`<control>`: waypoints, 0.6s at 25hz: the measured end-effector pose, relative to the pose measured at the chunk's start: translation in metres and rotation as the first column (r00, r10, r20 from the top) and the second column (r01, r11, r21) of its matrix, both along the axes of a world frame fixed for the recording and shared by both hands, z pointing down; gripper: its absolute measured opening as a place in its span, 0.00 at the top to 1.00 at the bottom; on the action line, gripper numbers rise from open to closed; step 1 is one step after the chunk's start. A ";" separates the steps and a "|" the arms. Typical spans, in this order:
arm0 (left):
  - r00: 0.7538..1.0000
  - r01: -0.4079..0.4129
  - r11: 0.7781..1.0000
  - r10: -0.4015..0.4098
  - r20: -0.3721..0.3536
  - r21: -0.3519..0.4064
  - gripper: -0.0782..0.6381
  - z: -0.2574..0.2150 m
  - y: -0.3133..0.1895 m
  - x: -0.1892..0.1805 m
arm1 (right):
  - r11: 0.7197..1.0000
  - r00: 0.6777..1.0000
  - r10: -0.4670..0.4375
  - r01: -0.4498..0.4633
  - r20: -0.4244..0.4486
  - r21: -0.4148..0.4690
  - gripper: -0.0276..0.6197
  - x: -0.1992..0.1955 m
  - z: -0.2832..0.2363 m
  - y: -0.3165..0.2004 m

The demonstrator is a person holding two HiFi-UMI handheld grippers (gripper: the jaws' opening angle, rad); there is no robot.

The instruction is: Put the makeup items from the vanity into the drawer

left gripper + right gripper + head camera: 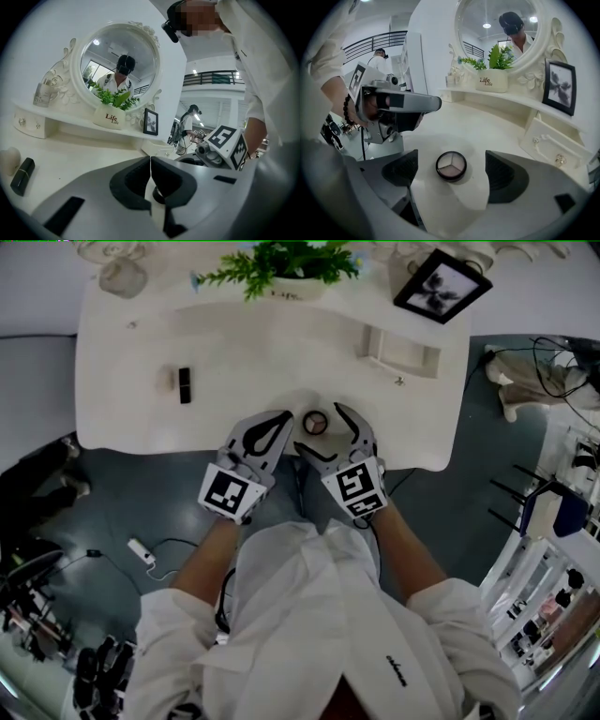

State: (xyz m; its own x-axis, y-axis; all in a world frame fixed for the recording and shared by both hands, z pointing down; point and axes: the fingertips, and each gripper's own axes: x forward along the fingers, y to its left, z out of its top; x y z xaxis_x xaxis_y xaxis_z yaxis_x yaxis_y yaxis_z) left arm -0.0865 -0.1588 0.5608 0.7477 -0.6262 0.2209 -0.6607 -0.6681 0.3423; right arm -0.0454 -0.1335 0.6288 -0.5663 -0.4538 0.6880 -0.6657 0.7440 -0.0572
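Note:
A round compact [316, 422] with three pale shades lies near the front edge of the white vanity [131, 418]. My right gripper [322, 430] is open around it, one finger on each side; in the right gripper view the compact [451, 166] sits between the pads and touches neither. Just left of it, my left gripper [281, 418] is shut on nothing, and in its own view [150, 161] the pads meet. A black lipstick [184, 384] lies further left on the top, also visible as lipstick [22, 175]. A small drawer [405, 351] stands pulled out at the back right.
Along the back shelf stand a potted plant [281, 268], a black picture frame [441, 285] and a round mirror [118, 65]. A glass bottle [122, 276] is at the back left. The drawer front [548, 143] has two knobs. Cables lie on the floor.

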 end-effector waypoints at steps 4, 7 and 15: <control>1.000 0.006 1.000 -0.005 0.011 -0.020 0.85 0.008 0.000 -0.002 | 1.000 1.000 0.012 -0.012 -0.007 -0.002 0.25 0.002 0.005 -0.003; 1.000 0.003 1.000 -0.003 0.011 -0.026 0.85 0.011 0.000 -0.003 | 1.000 1.000 0.005 -0.005 -0.018 0.001 0.25 0.000 0.009 -0.004; 1.000 0.001 0.999 -0.001 0.011 -0.032 0.85 0.015 0.000 -0.009 | 1.000 1.000 -0.004 0.004 -0.031 -0.006 0.30 -0.008 0.019 -0.004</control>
State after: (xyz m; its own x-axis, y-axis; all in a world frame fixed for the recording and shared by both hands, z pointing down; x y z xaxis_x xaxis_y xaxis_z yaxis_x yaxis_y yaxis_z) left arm -0.0958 -0.1588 0.5757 0.7444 -0.6195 0.2493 -0.6653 -0.6561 0.3562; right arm -0.0531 -0.1371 0.6481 -0.5462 -0.4477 0.7080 -0.6644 0.7463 -0.0406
